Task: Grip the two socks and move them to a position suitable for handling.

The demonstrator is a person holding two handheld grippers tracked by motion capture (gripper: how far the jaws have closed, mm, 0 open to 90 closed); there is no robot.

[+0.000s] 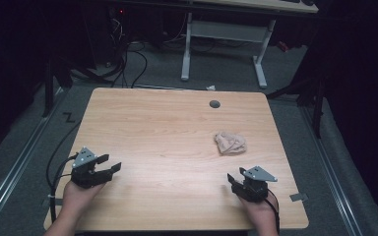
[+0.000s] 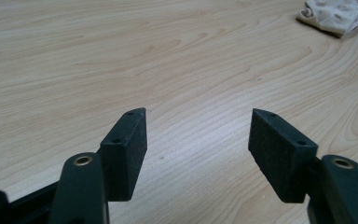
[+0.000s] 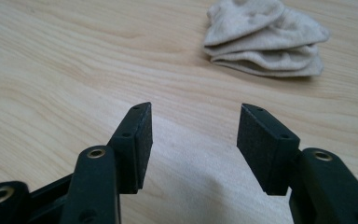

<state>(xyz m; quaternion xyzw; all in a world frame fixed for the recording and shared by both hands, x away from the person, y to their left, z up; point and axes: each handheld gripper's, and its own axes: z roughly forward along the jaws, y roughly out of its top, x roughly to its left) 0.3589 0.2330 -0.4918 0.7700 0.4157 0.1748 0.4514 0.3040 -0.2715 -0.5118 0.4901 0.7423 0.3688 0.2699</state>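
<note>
Your left claw (image 2: 198, 135) is cut off by the bottom edge of its own view; you see the two jaws, not the body behind them. The same goes for your right claw (image 3: 193, 128) in its view. Ahead of the left claw, far off to its right, the crumpled cloth (image 2: 332, 15) runs out past the top edge. Ahead of the right claw, that cloth (image 3: 265, 37) loses its top to the edge too, and its folds hide what lies inside. In the high view, both your forearms are cut off at the bottom edge. The tabletop (image 1: 167, 132) hides the floor beneath it.
</note>
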